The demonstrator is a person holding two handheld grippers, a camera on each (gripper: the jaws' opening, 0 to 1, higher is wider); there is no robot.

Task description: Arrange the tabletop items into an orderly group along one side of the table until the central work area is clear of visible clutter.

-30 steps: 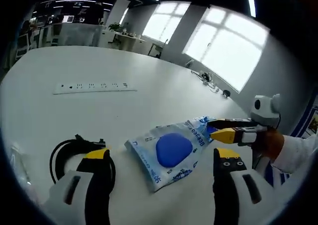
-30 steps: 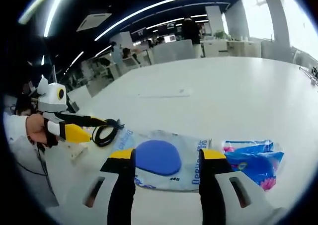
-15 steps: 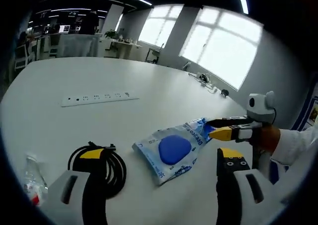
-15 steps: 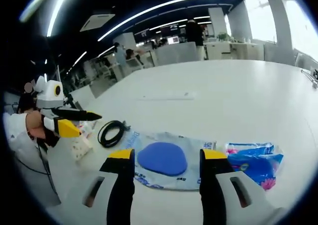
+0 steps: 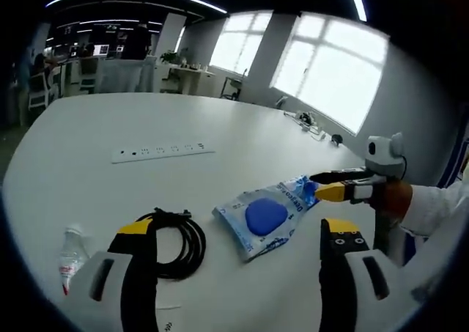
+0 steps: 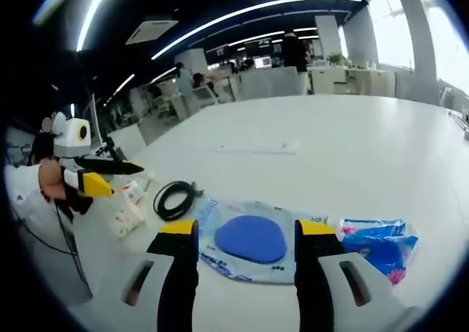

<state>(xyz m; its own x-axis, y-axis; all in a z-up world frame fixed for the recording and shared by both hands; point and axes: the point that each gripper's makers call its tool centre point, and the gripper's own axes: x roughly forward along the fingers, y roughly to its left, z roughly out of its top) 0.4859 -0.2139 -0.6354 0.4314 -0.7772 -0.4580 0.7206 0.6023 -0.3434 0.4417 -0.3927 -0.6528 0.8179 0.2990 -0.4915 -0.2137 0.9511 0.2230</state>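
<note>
The clear packet (image 6: 253,240) with the blue pad inside lies flat on the white tabletop (image 6: 352,141), just ahead of the right claw (image 6: 245,237), whose two yellow-tipped prongs stand spread apart with nothing between them. In the left gripper view the same packet (image 5: 265,216) sits between the coiled black cable (image 5: 176,237) and the right claw (image 5: 330,187) coming in from the right, its tips near the packet's far corner; from this side I cannot tell whether those tips touch it. The left claw (image 5: 238,233) is also spread wide and empty, hanging above the cable and the packet.

Just beside the packet lies a blue printed bag (image 6: 377,245), close enough that the two seem to touch or overlap at one edge. A small plastic bottle (image 5: 71,255) lies on its side near the cable, and a wrapped white pack (image 6: 126,209) rests by the tabletop edge. A long white power strip (image 5: 163,152) lies well apart, further across.

The likely trouble is the packet itself: thin, slick and flat, it gives the prongs little to bite, so a pinch at one corner may slip or only drag it. Dragging could push the blue bag along or off the near edge. The loose cable may uncoil if lifted by one loop, and the bottle can roll if nudged.
</note>
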